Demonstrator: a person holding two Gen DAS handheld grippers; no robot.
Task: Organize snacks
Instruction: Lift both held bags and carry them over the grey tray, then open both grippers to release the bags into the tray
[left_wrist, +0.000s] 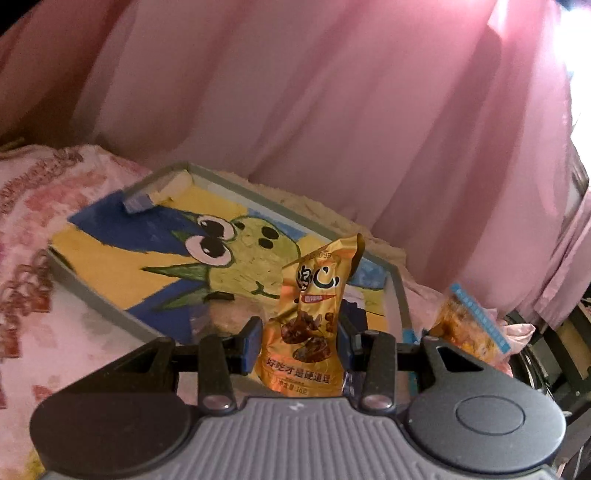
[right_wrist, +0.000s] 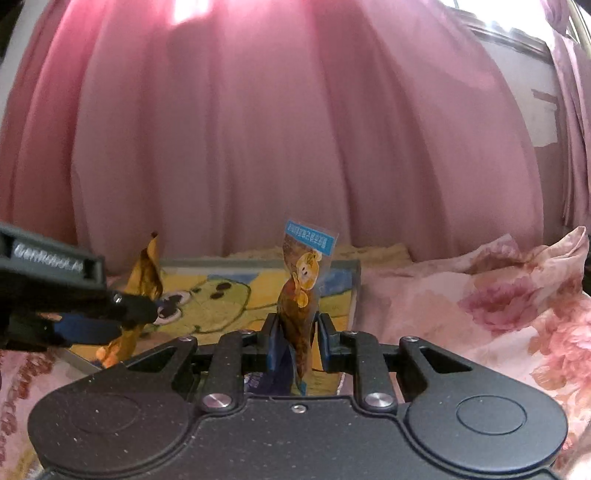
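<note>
This is a bedroom in a home. A floral pink bedspread (right_wrist: 498, 314) covers a bed, and long pink curtains (right_wrist: 295, 129) hang behind it with daylight coming through. A framed, hand-painted cartoon picture (left_wrist: 155, 254) lies flat on the bedding.

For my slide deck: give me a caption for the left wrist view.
Left gripper holding a gold snack packet upright above a cartoon-painted tray on a floral bedspread.
</note>
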